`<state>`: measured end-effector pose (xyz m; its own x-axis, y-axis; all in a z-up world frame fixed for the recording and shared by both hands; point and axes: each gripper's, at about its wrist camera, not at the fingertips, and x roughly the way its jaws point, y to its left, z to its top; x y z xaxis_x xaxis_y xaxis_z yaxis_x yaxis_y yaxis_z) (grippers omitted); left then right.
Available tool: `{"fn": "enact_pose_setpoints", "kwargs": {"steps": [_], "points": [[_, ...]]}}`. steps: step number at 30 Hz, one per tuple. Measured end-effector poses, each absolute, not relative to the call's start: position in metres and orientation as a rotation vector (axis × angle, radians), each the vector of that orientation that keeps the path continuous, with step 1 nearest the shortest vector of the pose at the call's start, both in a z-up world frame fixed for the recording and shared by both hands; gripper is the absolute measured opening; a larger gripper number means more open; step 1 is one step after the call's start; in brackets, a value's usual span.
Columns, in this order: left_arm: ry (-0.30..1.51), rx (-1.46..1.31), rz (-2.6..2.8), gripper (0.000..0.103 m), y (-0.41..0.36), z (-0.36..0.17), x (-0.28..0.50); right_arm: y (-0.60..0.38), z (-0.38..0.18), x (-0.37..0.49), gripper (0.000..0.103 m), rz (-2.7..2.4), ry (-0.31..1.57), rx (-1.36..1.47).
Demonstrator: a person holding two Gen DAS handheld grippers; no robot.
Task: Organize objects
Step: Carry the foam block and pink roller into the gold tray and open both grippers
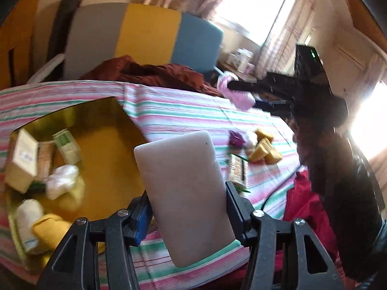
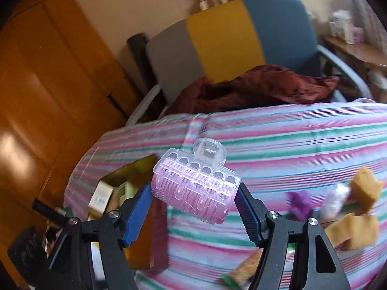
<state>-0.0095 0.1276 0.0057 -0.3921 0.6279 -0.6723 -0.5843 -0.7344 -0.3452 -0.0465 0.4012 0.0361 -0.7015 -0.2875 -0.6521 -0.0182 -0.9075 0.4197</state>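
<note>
The left tongs are clenched on a flat white slab with rounded corners, which stands tilted between the two pads, held above the striped cloth that covers the worktop. Just to the left of the slab sits an open gold box with a yellow floor. Packed into its left side are a cream carton, a small green-and-white carton, a white crumpled bundle and a yellow sponge.

To the right of the slab, on the cloth, lie a printed packet, a purple item and several yellow sponge blocks. Farther back the right tongs are seen from the side, gripping something pink.

The right wrist view shows that thing clearly: a pink hair roller with a clear clip, grasped across its ends between the blue pads of the right tongs and held in the air over the striped cloth. The gold box lies below and to the left of it. The yellow sponge blocks and the purple item lie to the right.

Behind the worktop stands a chair with a grey, yellow and blue back, and a dark red garment is heaped on it. A wooden cabinet fills the left side of that view.
</note>
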Motion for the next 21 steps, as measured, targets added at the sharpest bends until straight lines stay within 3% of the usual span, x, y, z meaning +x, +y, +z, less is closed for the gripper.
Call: {"fn": "enact_pose_setpoints", "kwargs": {"steps": [18, 21], "points": [[-0.374, -1.214, 2.388, 0.059, 0.015, -0.021, -0.055, 0.226, -0.017, -0.120, 0.071, -2.407, -0.295, 1.325], [-0.385, -1.239, 2.415, 0.061, 0.010, -0.025, -0.060, 0.223, -0.017, -0.138, 0.087, -2.487, -0.319, 1.307]]}}
